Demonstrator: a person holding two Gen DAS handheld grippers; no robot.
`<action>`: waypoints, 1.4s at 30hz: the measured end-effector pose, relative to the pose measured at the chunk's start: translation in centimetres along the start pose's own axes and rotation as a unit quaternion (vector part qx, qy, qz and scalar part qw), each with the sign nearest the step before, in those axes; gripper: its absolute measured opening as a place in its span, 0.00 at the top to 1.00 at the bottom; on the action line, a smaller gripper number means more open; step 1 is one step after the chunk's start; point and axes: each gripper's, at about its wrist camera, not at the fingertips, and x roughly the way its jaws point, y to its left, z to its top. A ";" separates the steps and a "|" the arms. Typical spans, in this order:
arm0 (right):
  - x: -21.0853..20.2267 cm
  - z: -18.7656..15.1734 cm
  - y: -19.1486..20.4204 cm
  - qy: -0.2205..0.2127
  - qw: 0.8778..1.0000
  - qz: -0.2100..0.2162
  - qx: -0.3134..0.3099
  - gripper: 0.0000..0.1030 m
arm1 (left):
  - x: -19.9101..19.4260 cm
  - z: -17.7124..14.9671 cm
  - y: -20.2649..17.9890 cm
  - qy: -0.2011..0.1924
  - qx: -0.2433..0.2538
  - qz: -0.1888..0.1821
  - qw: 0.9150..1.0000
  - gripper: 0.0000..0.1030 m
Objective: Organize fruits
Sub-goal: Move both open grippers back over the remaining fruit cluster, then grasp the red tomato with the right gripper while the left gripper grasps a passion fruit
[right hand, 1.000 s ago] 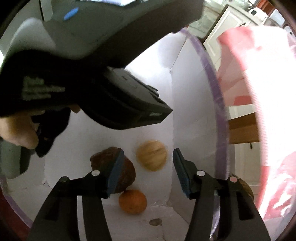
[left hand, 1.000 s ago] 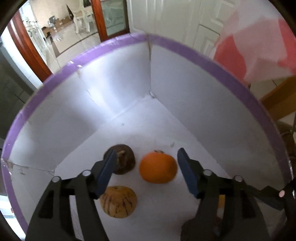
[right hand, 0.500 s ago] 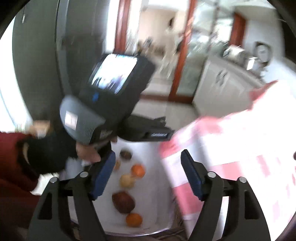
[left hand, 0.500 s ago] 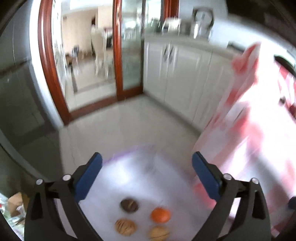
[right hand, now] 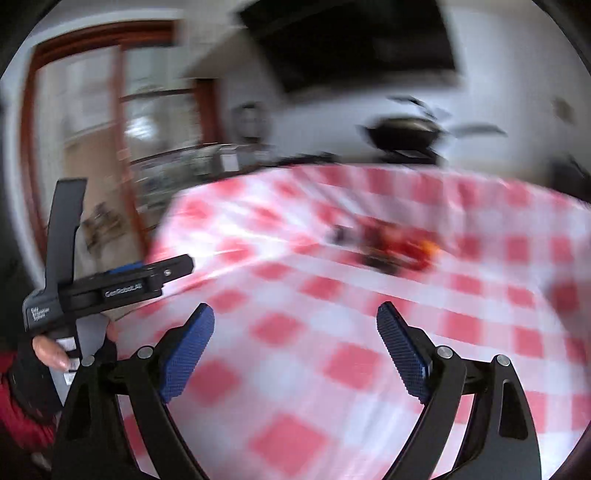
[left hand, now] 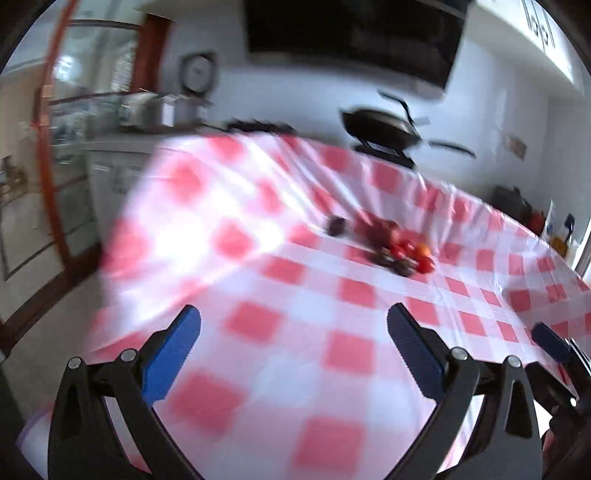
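Observation:
A small heap of red, orange and dark fruits point(left hand: 400, 249) lies far out on the red-and-white checked tablecloth point(left hand: 280, 280), with one dark round fruit point(left hand: 336, 225) just left of it. My left gripper point(left hand: 293, 317) hovers open over the near part of the cloth, nothing between its blue pads. The right wrist view is blurred; the same fruit heap point(right hand: 399, 251) shows ahead. My right gripper point(right hand: 295, 314) has its jaws opening, empty. The left gripper point(right hand: 110, 284) appears beside it, held by a gloved hand point(right hand: 44, 350).
A black wok point(left hand: 380, 127) sits on a stove behind the table, under a dark hood point(left hand: 351, 33). A wooden door frame point(left hand: 48, 166) and a counter with appliances point(left hand: 155, 110) stand at the left. The cloth drops off at the table's left edge point(left hand: 110, 236).
Both grippers have risen out of the white, purple-rimmed box holding several fruits and swung round to face the checked table. Both pairs of jaws have spread wider.

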 end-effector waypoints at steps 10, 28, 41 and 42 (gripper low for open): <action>6.7 -0.9 -16.0 0.064 0.981 -0.079 0.165 0.16 | 18.1 3.6 -6.2 0.067 -0.122 0.002 0.990 0.02; 20.0 2.3 -17.8 0.146 0.974 -0.113 0.133 0.35 | 22.9 4.5 -3.4 0.066 -0.221 -0.074 0.970 0.02; 29.6 5.2 -17.5 0.204 0.968 -0.128 0.071 0.51 | 23.5 4.5 -4.7 0.082 -0.179 -0.081 0.977 0.02; 29.6 5.2 -17.4 0.204 0.969 -0.125 0.067 0.57 | 23.4 4.5 -4.9 0.083 -0.172 -0.083 0.978 0.02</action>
